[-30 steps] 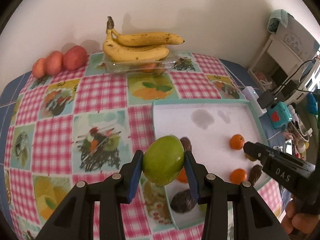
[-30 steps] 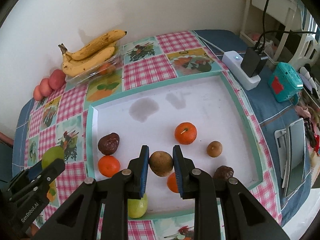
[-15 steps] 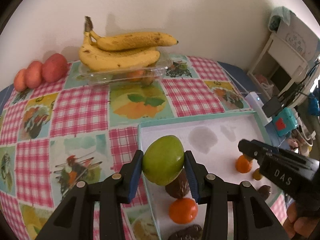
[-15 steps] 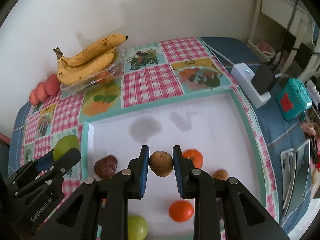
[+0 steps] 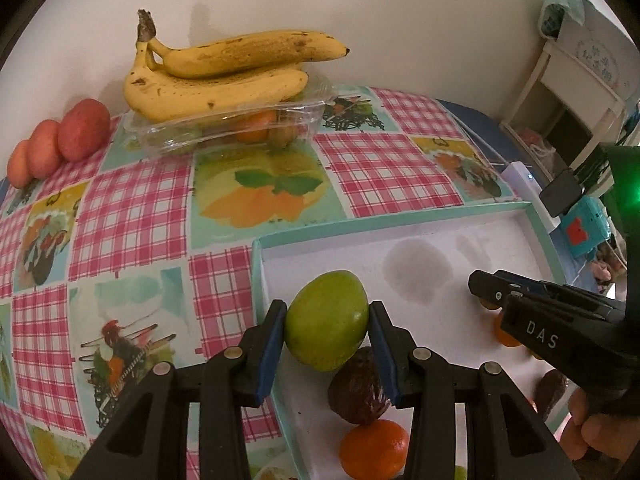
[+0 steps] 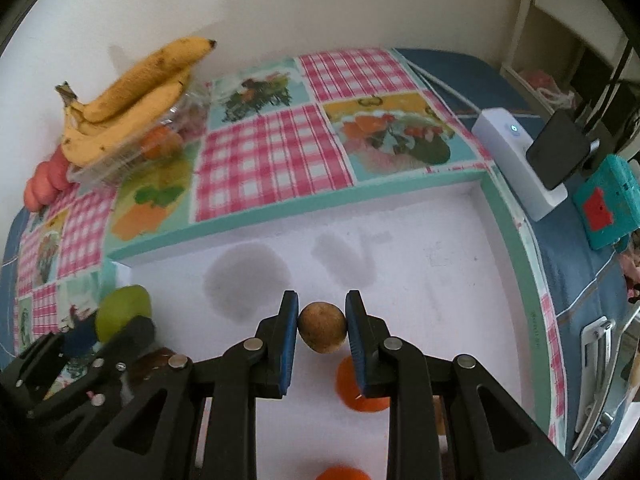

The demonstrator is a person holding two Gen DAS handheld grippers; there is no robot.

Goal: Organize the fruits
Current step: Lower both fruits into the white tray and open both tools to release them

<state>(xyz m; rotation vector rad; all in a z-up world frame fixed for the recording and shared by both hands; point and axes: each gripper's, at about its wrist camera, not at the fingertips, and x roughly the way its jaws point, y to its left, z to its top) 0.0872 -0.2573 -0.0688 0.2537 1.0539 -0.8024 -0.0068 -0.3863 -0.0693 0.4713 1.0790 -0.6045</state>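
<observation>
Home rm: fruit-print tablecloth (image 5: 132, 216), bananas (image 5: 224, 76) on table, white shelf unit (image 5: 568, 92) by wall.

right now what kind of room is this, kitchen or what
Probably a home dining or living corner, not clearly a kitchen: a fruit-print checked tablecloth, bananas on a clear plastic box, and a white power strip beside a small white shelf.

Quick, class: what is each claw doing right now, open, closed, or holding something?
Left claw: closed on the green apple.
Right claw: closed on the brown kiwi.
</observation>
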